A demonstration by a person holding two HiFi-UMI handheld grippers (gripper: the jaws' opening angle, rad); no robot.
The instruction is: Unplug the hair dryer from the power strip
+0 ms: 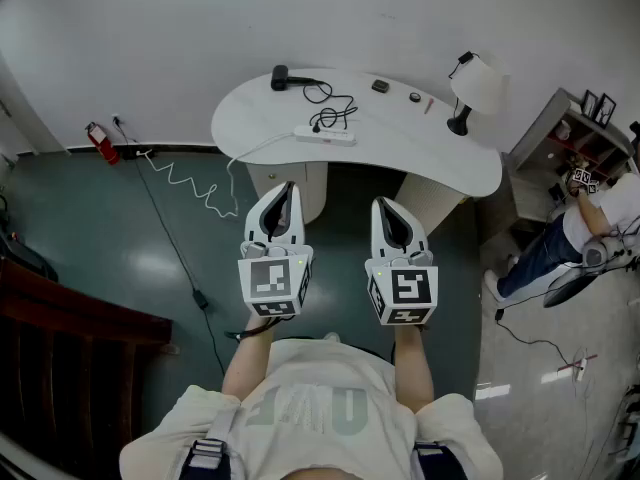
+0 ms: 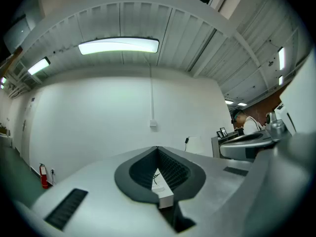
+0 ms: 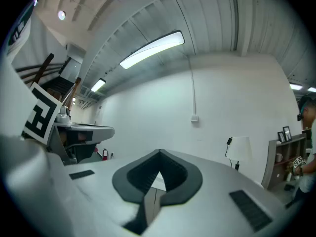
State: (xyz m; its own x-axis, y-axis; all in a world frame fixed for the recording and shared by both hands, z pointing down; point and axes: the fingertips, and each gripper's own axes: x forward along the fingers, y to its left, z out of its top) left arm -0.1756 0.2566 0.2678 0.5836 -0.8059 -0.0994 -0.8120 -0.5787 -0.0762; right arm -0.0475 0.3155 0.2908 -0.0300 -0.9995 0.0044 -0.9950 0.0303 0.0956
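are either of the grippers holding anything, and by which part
Nothing is held. The left gripper and right gripper both have their jaws together and empty, short of the table where the hair dryer lies.

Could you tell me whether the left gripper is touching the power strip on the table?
Apart. The head view shows the left gripper short of the table, with bare tabletop between it and the power strip.
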